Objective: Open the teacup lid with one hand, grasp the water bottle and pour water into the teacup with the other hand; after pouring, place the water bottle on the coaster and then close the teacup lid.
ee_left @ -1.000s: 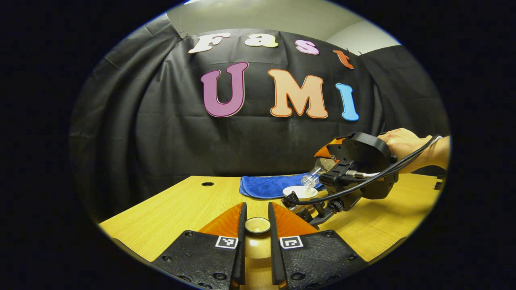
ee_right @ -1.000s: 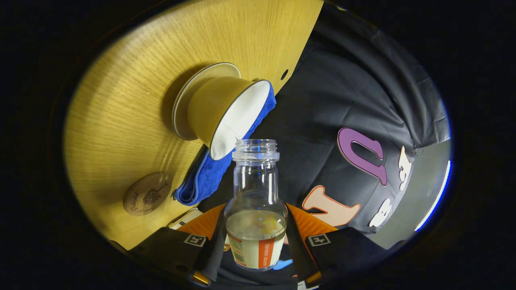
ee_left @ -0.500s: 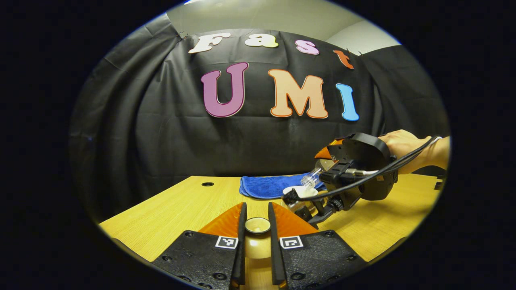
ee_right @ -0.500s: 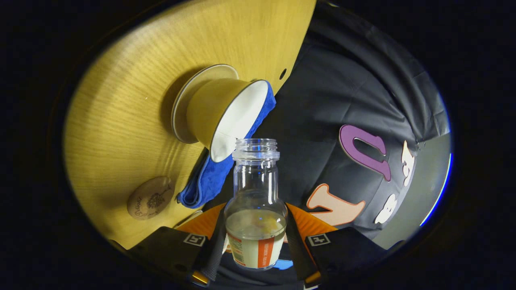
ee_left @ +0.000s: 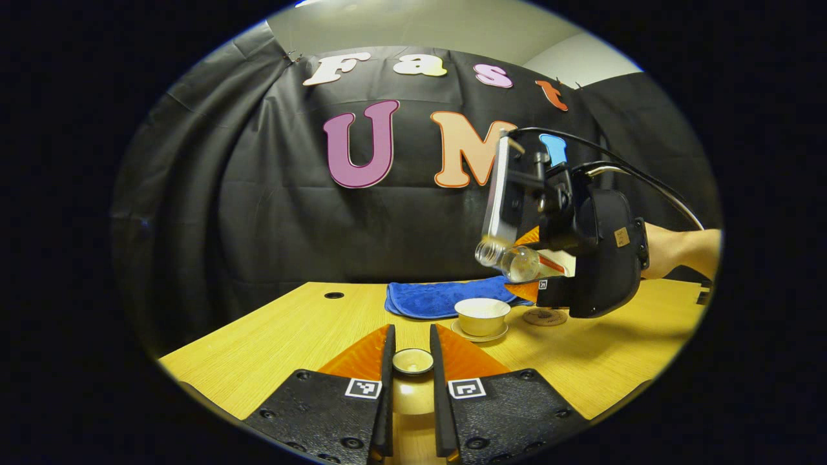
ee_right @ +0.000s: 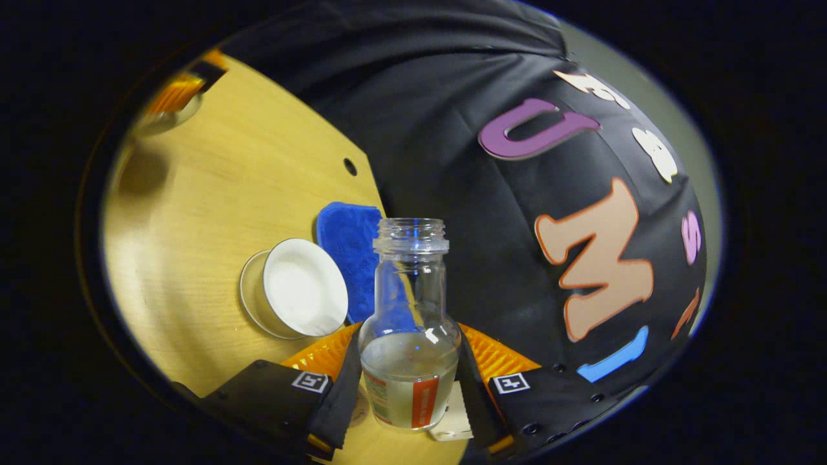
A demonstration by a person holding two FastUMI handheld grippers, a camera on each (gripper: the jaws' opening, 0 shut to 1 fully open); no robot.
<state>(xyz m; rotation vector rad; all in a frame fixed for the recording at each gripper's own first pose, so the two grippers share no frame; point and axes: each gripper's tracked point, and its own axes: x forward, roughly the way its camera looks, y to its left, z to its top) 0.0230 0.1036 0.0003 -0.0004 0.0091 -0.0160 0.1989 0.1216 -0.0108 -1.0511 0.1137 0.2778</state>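
Teacup (ee_left: 482,315) is sitting uncovered on the bench (ee_left: 271,336) while the right hand-held gripper (ee_right: 409,387) is pinching the bottle (ee_right: 409,336), tilted above it; the left hand-held gripper (ee_left: 412,361) is clamping what is probably the lid (ee_left: 413,361), keeping the cup open.

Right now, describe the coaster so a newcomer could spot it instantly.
Start at the wooden table and find the blue cloth near its far edge. In front of the cloth stands the cream teacup; just right of it lies the coaster, the flat brown disc, lower and darker than the cup.
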